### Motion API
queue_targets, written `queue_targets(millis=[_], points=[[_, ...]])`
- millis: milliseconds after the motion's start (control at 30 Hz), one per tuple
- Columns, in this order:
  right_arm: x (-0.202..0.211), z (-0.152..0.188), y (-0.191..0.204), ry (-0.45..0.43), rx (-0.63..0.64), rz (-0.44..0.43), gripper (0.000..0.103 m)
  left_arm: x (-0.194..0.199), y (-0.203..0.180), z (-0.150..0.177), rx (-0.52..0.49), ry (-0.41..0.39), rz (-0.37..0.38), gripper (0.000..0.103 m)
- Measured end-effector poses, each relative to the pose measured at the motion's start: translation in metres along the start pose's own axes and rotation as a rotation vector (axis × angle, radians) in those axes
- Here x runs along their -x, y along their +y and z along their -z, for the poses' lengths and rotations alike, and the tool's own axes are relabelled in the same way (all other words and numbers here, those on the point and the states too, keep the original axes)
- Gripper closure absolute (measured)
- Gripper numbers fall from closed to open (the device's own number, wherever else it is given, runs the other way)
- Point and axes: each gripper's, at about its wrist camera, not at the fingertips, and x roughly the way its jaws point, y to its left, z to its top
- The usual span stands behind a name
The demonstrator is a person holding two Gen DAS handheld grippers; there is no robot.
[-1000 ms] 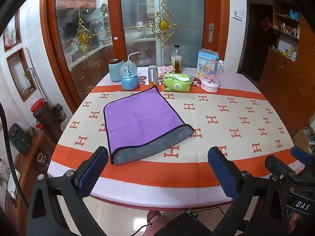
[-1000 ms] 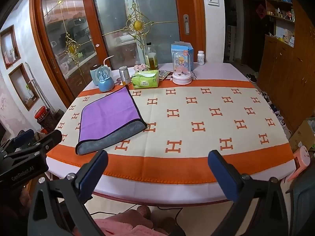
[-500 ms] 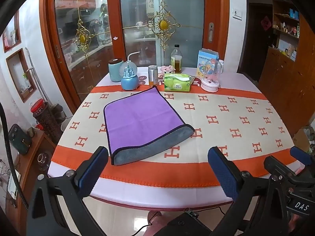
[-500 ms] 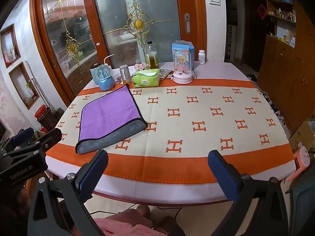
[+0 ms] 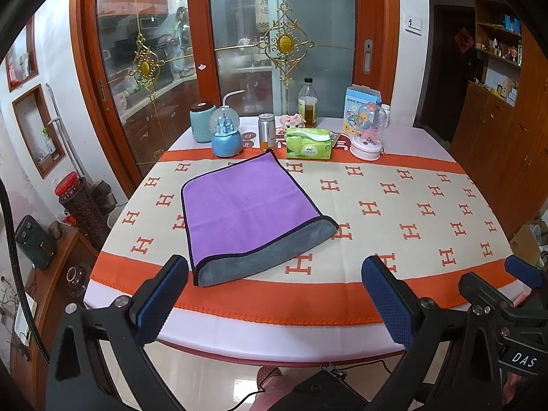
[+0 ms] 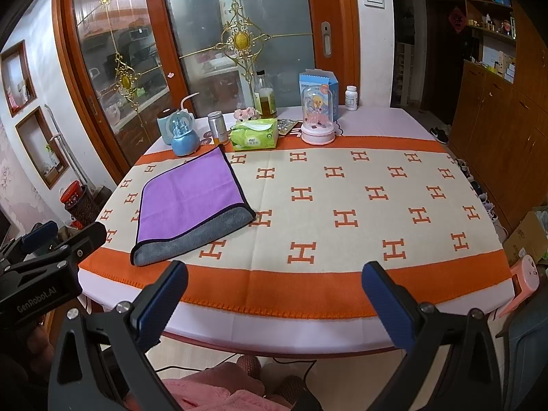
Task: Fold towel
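Towel folded once, purple over grey, lying at 11 o'clock on table; unmoved since a second ago, so folding looks finished; left gripper and right gripper both spread wide, empty, held off near edge.

The towel lies flat on the worktop, on its left half. It is purple on top with a thin dark edging, and it is folded over once: the grey underside shows as a rounded, thick band along the near edge, where the fold sits. The four-sided shape is turned at an angle to the worktop's front edge, so one corner points toward the far side and the grey fold runs slantwise. Faint crease lines cross the purple face. From the right wrist view the towel looks smooth, unbunched.
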Motion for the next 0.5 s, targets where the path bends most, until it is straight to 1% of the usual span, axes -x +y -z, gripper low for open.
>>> queue_targets(millis=[500], points=[[-0.0021,0.0020,0.0034,0.001,0.003,-0.005,0.001,0.0001,-0.0001,0.0009,0.001,0.002,0.000,0.002]])
